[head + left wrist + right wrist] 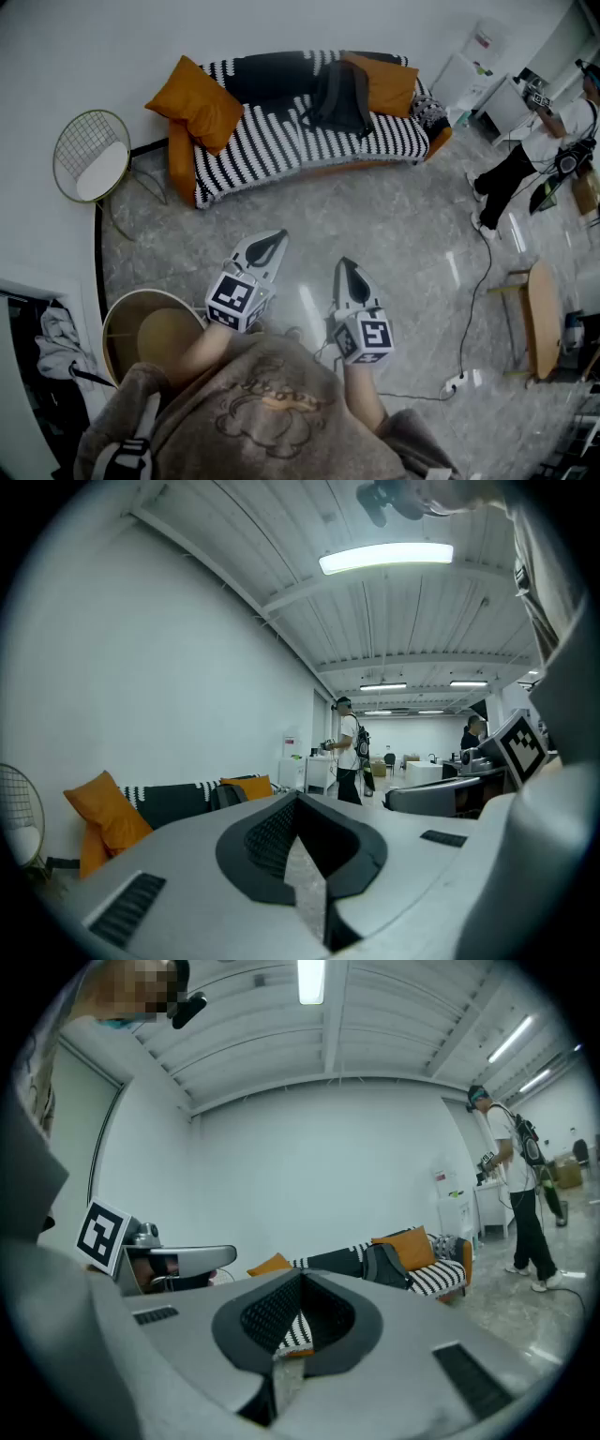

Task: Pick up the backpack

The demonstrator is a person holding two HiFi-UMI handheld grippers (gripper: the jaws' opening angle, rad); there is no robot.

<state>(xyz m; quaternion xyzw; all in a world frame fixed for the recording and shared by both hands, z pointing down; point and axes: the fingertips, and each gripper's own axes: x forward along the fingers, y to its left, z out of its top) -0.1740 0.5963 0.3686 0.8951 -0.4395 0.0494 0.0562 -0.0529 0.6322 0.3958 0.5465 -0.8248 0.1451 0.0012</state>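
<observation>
Head view is showing the left gripper (270,242) and right gripper (348,270) hanging clenched and empty, well apart from the backpack (339,96) on the sofa (272,141), so the approach is likely just starting, calling for nearing and unclenching.

Dark grey backpack (339,97), black-and-white striped sofa (267,141), orange cushions (195,101), grey marbled floor (403,230)

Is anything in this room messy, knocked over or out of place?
Nothing looks spilled or broken. The dark backpack leans against the back of the striped sofa. The one untidy thing is a black cable trailing loose across the floor to a white power strip, possibly a trip hazard.
</observation>
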